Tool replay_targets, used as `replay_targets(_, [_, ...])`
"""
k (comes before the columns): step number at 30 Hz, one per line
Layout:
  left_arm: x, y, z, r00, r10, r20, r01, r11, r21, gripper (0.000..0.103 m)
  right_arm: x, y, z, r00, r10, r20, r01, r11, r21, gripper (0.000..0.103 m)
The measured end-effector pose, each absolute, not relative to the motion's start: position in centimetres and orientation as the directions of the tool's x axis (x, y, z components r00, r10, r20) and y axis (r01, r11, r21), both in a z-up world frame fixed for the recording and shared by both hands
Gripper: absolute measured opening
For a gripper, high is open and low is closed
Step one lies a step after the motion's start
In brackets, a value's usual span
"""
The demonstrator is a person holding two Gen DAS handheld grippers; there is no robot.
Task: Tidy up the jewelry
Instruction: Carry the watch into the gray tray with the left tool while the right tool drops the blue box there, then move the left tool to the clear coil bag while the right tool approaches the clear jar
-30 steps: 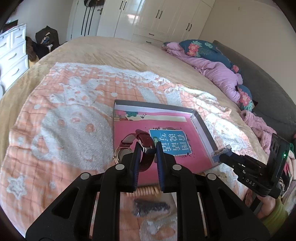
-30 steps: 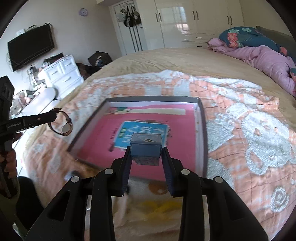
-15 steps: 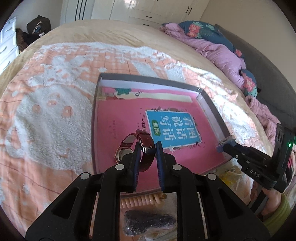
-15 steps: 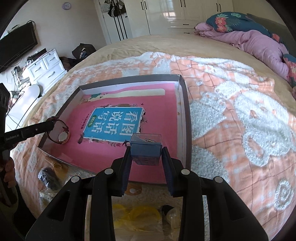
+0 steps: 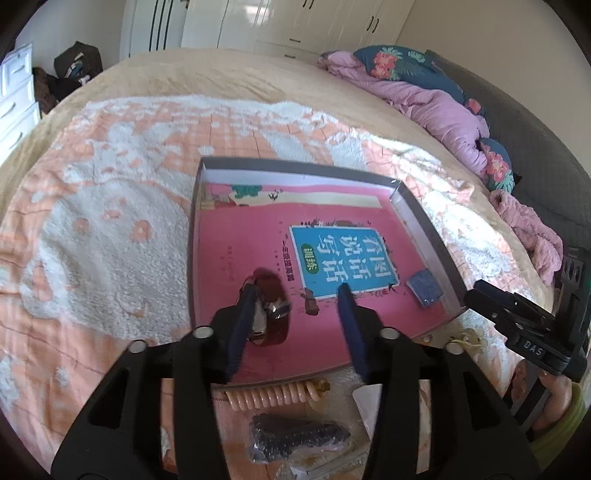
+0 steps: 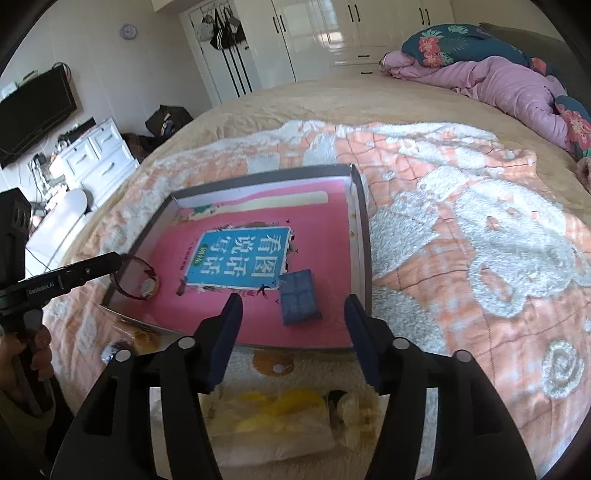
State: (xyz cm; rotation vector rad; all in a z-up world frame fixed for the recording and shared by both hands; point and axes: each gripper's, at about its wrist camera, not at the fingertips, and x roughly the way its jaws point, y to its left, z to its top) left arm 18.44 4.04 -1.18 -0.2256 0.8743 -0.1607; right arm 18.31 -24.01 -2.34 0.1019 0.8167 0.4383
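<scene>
A big bed (image 6: 295, 99) fills the room, with a tan cover and a fuzzy orange and white blanket (image 6: 480, 229) spread on top. On the blanket sits a flat gray box (image 6: 360, 221) with a pink book (image 6: 325, 236) lying inside it.

The left hand-held gripper (image 5: 295, 299) has its 2 fingers spread apart. A dark red watch (image 5: 271, 314) lies in the box at the near left, touching the left finger. The right hand-held gripper (image 6: 293, 306) is spread wide too, holding nothing. A small blue case (image 6: 299, 297) lies flat on the book near the box's right wall, just past its fingers.

In front of the box, on the blanket, are a peach coil hair tie (image 5: 275, 395), a dark bundle in a clear bag (image 5: 295, 439) and a bag with yellow things (image 6: 280, 410).

White closets (image 6: 332, 33) line the far wall (bags hang on one door). A purple quilt (image 6: 509, 85) is bunched by the flowered pillow (image 6: 454, 42). A white dresser (image 6: 99, 155) and a black TV (image 6: 33, 110) stand at the left.
</scene>
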Motion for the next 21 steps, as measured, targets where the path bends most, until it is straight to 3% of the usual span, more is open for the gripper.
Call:
replay_targets(2, [17.8, 4.2, -0.4, 0.649, -0.226, -0.727, 0.047, 0.965, -0.258, 0.057, 17.6, -24.5, -1.6, 0.616, 0.417, -0.668, -0.334, 0.906, 0.258, 0.066])
replay_targets(11, [14.1, 5.5, 2.1, 0.701, -0.188, -0.688, 0.009, 0.967, -0.255, 0.079, 14.3, -25.9, 0.4, 0.638, 0.429, -0.639, -0.351, 0.901, 0.255, 0.07])
replay_targets(17, [11.3, 6.0, 2.5, 0.708, -0.171, -0.685, -0.006, 0.969, -0.248, 0.082, 12.1, -26.2, 0.3, 0.632, 0.433, -0.643, -0.371, 0.897, 0.24, 0.07])
replay_targets(21, [9.8, 6.1, 2.2, 0.7, -0.177, -0.692, -0.003, 0.968, -0.251, 0.082, 10.8, -26.3, 0.2, 0.631, 0.433, -0.644, -0.38, 0.896, 0.229, 0.081])
